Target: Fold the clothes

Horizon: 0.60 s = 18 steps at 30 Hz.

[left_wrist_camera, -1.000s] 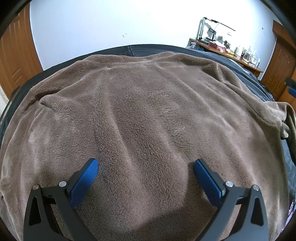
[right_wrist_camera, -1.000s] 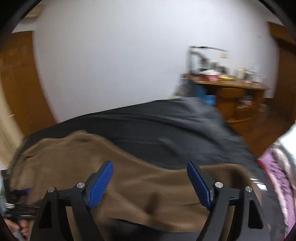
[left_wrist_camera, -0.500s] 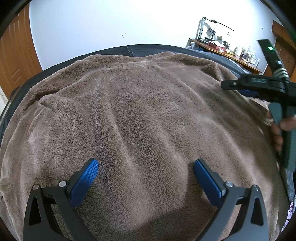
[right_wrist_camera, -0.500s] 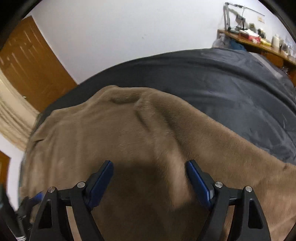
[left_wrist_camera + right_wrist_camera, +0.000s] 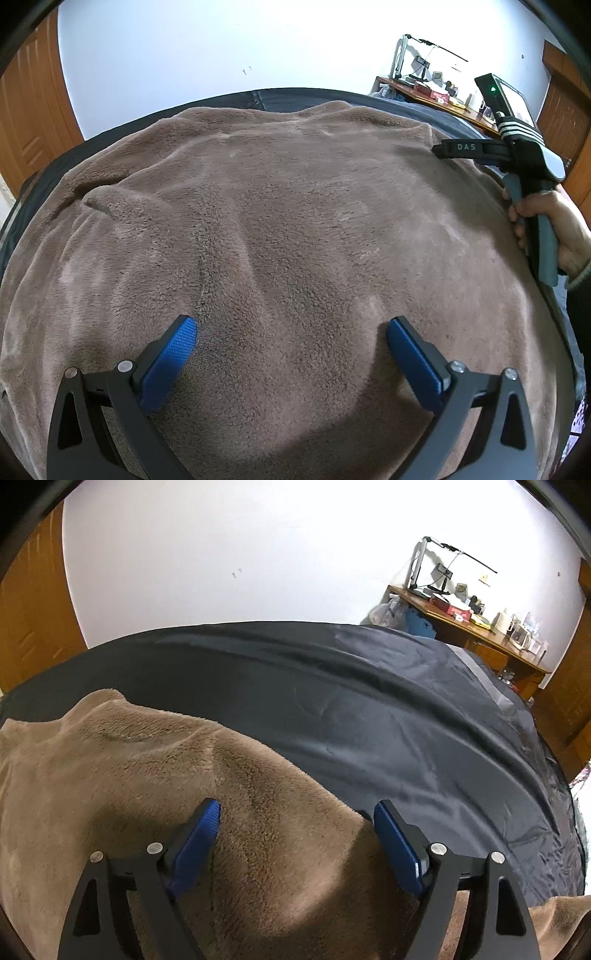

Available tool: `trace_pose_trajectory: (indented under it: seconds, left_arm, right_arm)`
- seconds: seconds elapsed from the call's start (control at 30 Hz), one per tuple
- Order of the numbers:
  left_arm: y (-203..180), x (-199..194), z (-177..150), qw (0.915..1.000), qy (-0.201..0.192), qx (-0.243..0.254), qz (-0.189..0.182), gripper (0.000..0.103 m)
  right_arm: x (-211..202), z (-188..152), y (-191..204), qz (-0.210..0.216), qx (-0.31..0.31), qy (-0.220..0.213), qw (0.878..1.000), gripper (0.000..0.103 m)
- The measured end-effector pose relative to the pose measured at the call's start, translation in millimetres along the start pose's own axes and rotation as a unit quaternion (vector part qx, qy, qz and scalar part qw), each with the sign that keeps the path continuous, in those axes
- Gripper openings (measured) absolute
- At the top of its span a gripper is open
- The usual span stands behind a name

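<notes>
A large brown fleece garment (image 5: pixel 295 221) lies spread over a bed and fills the left wrist view. My left gripper (image 5: pixel 291 328) hovers open just above its near part, nothing between the blue pads. In the right wrist view the garment (image 5: pixel 129 775) covers the lower left, its edge running diagonally across the dark sheet (image 5: pixel 369 701). My right gripper (image 5: pixel 297 812) stands wide over that edge, jaws opening. Fleece lies between the pads but is not pinched. The left wrist view shows the right gripper (image 5: pixel 441 149) side-on at the garment's far right, held by a hand (image 5: pixel 554 225).
A wooden desk (image 5: pixel 480 627) crowded with small items and a lamp stands at the back right against the white wall. Wooden doors (image 5: pixel 29 122) flank the room on both sides. A patterned cloth (image 5: pixel 583 775) shows at the right edge of the bed.
The right gripper came down and leftward from over the dark sheet onto the garment's right edge, and it entered the left wrist view. The left gripper stayed still.
</notes>
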<state>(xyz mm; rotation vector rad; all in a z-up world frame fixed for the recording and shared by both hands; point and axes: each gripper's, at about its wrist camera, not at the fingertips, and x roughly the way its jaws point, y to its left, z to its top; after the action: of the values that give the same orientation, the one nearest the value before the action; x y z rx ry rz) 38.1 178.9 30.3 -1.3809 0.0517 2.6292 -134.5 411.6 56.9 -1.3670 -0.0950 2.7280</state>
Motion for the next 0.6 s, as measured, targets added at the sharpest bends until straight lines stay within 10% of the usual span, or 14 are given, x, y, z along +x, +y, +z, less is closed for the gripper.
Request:
trace_pose_trajectory:
  seconds: [0.37,0.6]
  left_arm:
    - [1,-1,0,1.0,0.0,0.002,-0.002,0.103]
    - [0,-2,0,1.0,-0.001,0.001,-0.002,0.103]
  right_arm:
    - [-76,-24,2,0.089,-0.041,-0.031,0.995,0.086]
    - [-171,-126,36,0.276,-0.194,0.006,0.941,0.086]
